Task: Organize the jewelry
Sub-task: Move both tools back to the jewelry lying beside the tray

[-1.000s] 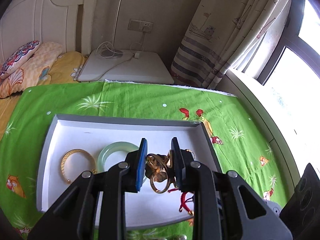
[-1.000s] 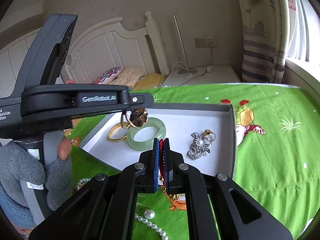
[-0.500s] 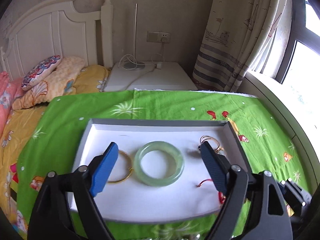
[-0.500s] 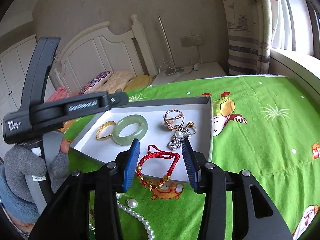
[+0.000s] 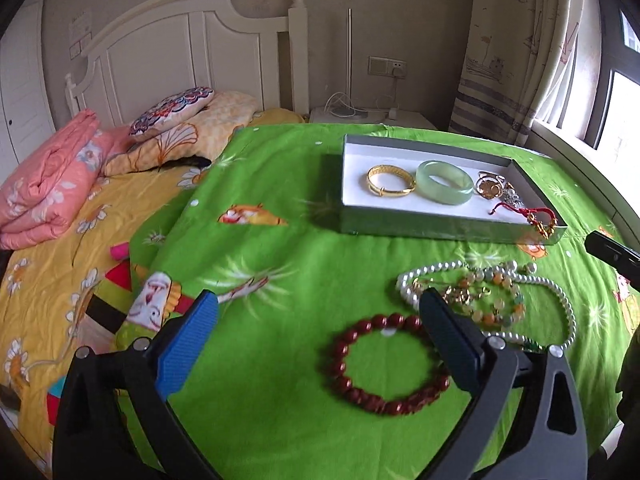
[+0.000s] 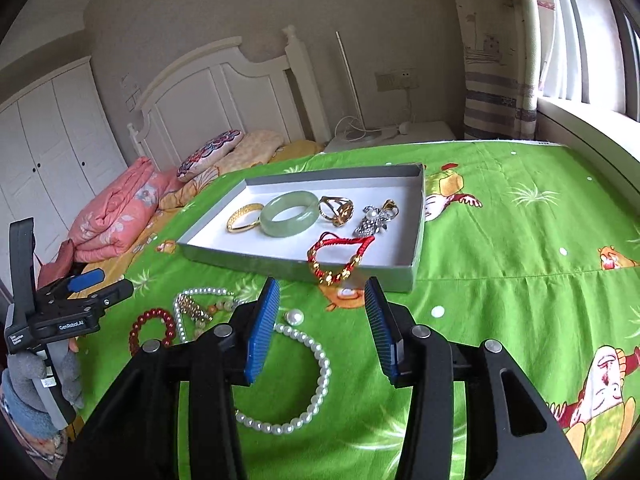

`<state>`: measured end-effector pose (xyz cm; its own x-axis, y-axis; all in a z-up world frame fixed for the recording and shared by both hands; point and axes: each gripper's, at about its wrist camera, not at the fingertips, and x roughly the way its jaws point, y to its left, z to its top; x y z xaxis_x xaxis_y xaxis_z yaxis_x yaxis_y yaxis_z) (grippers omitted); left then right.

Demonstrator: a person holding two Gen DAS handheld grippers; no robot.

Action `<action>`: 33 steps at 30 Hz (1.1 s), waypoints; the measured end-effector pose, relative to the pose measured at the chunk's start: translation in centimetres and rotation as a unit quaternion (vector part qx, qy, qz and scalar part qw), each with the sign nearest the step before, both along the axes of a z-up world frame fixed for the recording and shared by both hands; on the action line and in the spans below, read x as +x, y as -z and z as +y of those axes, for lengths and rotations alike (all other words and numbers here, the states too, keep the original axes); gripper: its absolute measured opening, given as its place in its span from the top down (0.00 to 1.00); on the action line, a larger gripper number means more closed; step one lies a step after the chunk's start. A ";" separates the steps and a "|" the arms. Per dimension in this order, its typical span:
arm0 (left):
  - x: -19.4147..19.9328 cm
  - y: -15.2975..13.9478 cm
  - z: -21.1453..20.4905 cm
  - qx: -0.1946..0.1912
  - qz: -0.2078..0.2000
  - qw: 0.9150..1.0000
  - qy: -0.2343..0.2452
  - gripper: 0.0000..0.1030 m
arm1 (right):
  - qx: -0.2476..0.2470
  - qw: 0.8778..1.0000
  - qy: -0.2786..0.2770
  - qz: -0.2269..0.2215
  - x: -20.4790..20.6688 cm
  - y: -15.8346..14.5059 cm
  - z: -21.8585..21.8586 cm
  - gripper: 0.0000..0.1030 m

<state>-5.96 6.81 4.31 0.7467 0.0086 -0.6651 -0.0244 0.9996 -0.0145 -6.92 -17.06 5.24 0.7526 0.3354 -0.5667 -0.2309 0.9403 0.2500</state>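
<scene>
A grey tray (image 5: 440,229) (image 6: 280,263) on the green cloth holds a gold bangle (image 5: 390,186), a jade bangle (image 6: 289,214), a gold ring piece (image 6: 336,210) and a silver brooch (image 6: 374,220). A red cord bracelet (image 6: 340,256) hangs over the tray's front rim. My left gripper (image 5: 319,300) hovers over a dark red bead bracelet (image 5: 384,364), its jaws opening wide with nothing gripped. Beside it lie a pearl necklace (image 5: 560,304) (image 6: 316,380) and a mixed bead bracelet (image 5: 488,300). My right gripper (image 6: 321,285) is open and empty, just short of the tray.
The green cloth (image 5: 260,240) covers part of a bed with a yellow sheet. A folded pink quilt (image 5: 44,192) and pillows (image 5: 172,114) lie at the left by the white headboard. A nightstand (image 5: 372,116) stands behind, with curtain and window sill at the right.
The left gripper let go of the gold ring piece in the tray, opened wide and swung back over the loose jewelry. The right gripper released the red cord bracelet at the tray's rim and drew back.
</scene>
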 end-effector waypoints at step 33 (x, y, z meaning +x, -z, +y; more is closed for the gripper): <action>1.5 4.3 -1.3 -0.007 0.095 0.994 0.058 0.07 | -0.203 0.958 -0.196 0.046 0.4 3.8 13.2 0.80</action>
<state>-4.47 5.54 -0.03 0.6036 -0.0803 -0.7933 0.0872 0.9956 -0.0345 -6.51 -3.88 1.47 0.5536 0.3200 -0.7689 -0.5814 0.8095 -0.0817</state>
